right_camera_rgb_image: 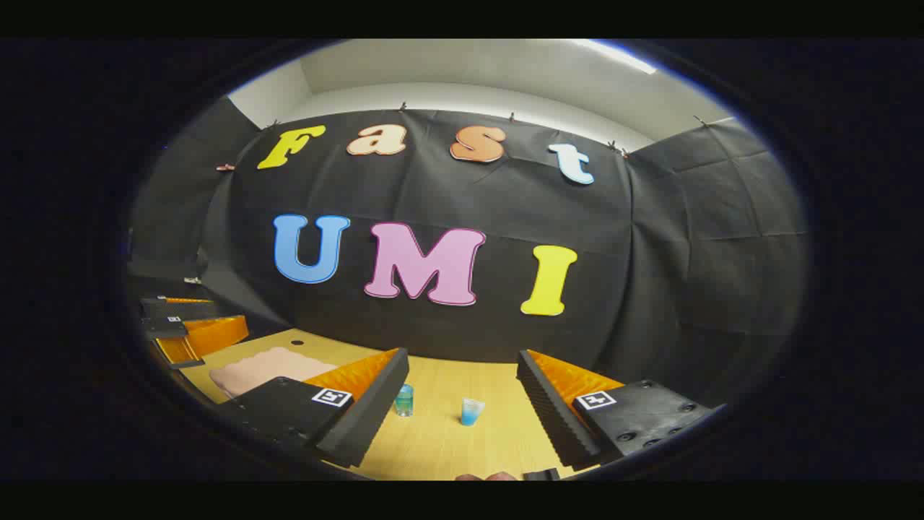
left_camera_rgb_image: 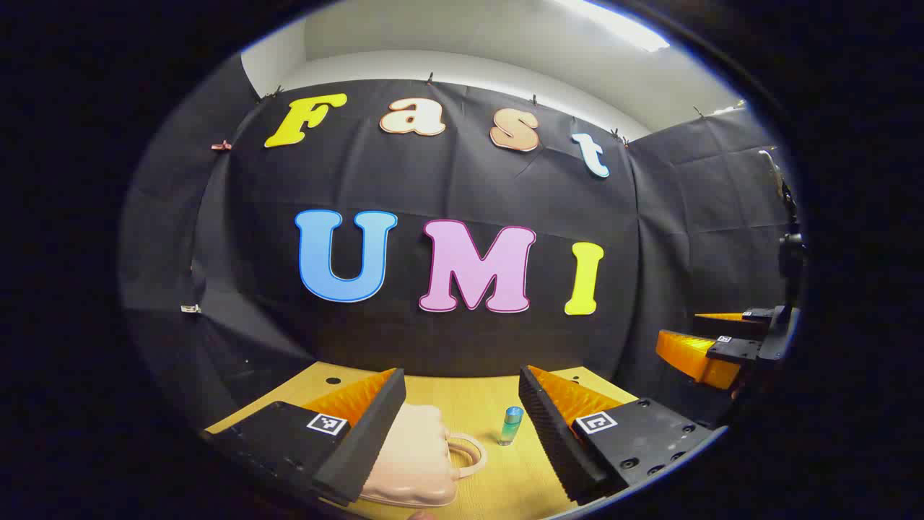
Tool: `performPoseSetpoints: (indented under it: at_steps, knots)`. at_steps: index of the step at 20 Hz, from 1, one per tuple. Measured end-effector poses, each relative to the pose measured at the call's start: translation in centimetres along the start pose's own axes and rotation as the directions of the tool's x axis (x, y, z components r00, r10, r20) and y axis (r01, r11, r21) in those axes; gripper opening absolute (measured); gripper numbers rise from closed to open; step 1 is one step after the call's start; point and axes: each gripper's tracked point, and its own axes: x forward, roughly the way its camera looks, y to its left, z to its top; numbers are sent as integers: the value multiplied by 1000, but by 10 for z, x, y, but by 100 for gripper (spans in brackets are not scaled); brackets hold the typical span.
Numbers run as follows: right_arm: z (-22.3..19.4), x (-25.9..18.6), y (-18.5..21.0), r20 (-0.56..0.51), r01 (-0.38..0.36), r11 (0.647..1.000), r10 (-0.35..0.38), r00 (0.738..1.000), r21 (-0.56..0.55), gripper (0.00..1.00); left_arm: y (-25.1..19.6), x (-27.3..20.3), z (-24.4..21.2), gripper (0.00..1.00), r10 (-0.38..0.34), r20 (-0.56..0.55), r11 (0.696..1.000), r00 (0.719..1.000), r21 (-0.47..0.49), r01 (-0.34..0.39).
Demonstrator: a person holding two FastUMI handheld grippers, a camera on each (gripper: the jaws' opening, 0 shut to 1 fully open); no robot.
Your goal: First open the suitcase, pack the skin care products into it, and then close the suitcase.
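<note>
While both claws, left (left_camera_rgb_image: 462, 419) and right (right_camera_rgb_image: 462, 404), stand apart, the soft, quilted pink suitcase (left_camera_rgb_image: 411, 455) lies flat on the wooden bench (left_camera_rgb_image: 498, 473), handle toward a small upright bottle (left_camera_rgb_image: 510, 425).

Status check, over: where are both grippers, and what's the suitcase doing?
Left gripper open, above the table. Right gripper open, holding nothing. Pink suitcase closed, flat; two skin care bottles standing beside it. Nothing blocking.

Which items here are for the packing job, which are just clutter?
Job:
- suitcase, shut, on the table
- bottle
- tube
- left gripper, open
- right gripper, open

Lying about:
- table
- nothing else on it that I can see
</note>
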Motion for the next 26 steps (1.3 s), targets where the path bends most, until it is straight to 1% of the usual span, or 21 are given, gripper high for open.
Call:
performPoseSetpoints:
  at_steps: [1, 7, 9, 11, 12, 14, 15, 16, 17, 18, 21, 22, 25, 26]
  knots:
    - [1, 0, 1, 2, -2, 1000, 2, 1000, -3, 96, -2, 3, -1, 99, -10, -4, 1000, 1000, -2, 10]
    - [6, 6, 2, 17, 2, 1000, -1, 1000, -15, 94, -9, 11, 1, 99, -50, 0, 999, 999, 4, 50]
    - [7, 10, 0, 21, 7, 1000, -7, 1000, -17, 96, -10, 15, -1, 99, -58, -4, 998, 998, 5, 58]
    - [9, 12, 0, 23, 12, 1000, -12, 1000, -14, 96, -10, 19, -4, 99, -63, -17, 998, 998, 3, 63]
    - [9, 13, 0, 23, 15, 1000, -14, 1000, -11, 94, -11, 21, -5, 99, -65, -25, 998, 998, 1, 65]
    - [7, 15, 0, 21, 19, 1000, -19, 1000, -12, 94, -12, 23, -10, 99, -71, -37, 997, 997, -6, 71]
    - [6, 16, -1, 19, 21, 1000, -20, 1000, -15, 96, -13, 25, -14, 99, -75, -46, 997, 996, -7, 74]
    - [4, 17, -1, 17, 21, 1000, -20, 1000, -17, 94, -14, 27, -17, 99, -79, -56, 997, 995, -7, 78]
    - [3, 17, 1, 17, 19, 1000, -18, 1000, -18, 96, -17, 29, -22, 99, -85, -68, 996, 994, -6, 85]
    - [3, 17, 2, 16, 16, 1000, -16, 1000, -19, 94, -19, 32, -27, 99, -94, -78, 996, 993, -6, 94]
    - [-1, 19, 1, 9, 8, 1000, -7, 1000, -28, 94, -30, 39, -50, 99, -125, -130, 992, 984, -26, 123]
    - [-1, 19, 0, 13, 8, 999, -7, 1000, -32, 96, -32, 43, -58, 99, -133, -149, 991, 980, -35, 129]
    - [-6, 20, -9, 20, 5, 999, -4, 1000, -40, 96, -45, 61, -89, 99, -157, -214, 987, 964, -54, 148]
    - [-9, 21, -11, 21, 0, 999, 1, 1000, -38, 96, -48, 68, -101, 99, -154, -250, 988, 956, -54, 145]
